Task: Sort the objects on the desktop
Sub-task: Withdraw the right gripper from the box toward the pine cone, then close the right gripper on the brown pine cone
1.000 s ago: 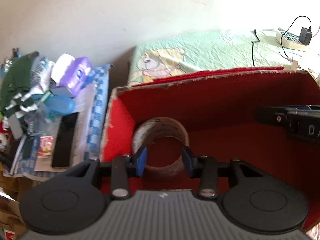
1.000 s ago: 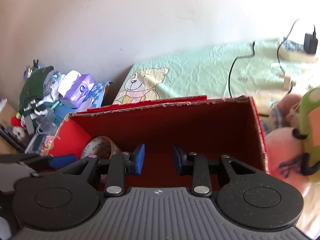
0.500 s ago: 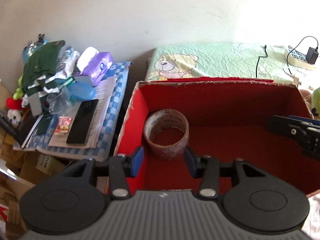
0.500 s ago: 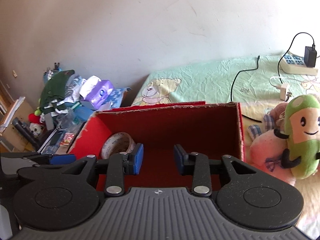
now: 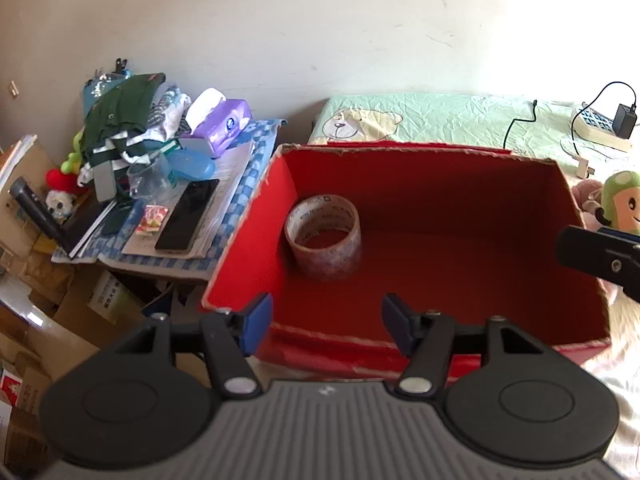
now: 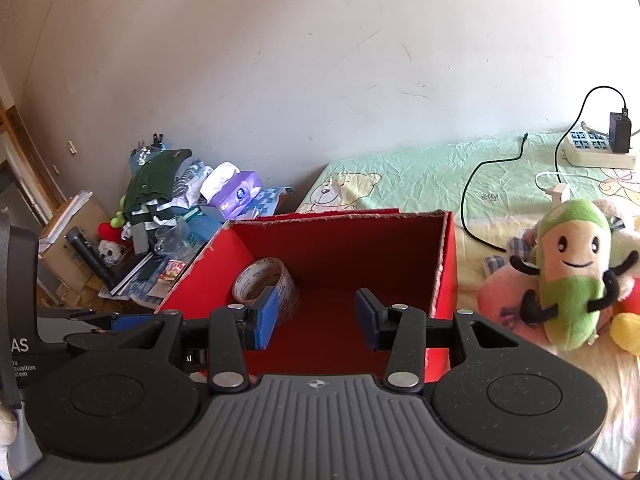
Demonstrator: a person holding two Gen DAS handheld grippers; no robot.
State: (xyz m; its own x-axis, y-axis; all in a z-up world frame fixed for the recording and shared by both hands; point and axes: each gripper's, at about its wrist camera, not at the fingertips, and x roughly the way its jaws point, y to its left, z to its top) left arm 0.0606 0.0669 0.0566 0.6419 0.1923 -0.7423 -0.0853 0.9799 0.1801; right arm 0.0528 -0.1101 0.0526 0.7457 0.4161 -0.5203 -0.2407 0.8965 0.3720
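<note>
A clear plastic tape roll (image 5: 325,236) lies on its side in the far left corner of the open red cardboard box (image 5: 460,264). The left tongs (image 5: 326,322) hover spread and empty above the box's near wall, apart from the roll. The right tongs (image 6: 316,316), likewise spread and empty, sit beside it. Only the right view shows the whole green plush toy (image 6: 572,276) right of the box.

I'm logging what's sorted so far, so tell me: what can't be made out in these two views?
- Red box floor: in the right wrist view, the near wall and the right gripper hide most of it.
- Tape roll print: too small to read in either view.
- Pile beside the tissue pack: overlapping, items indistinct.
- Left gripper: only its fingers show.
</note>
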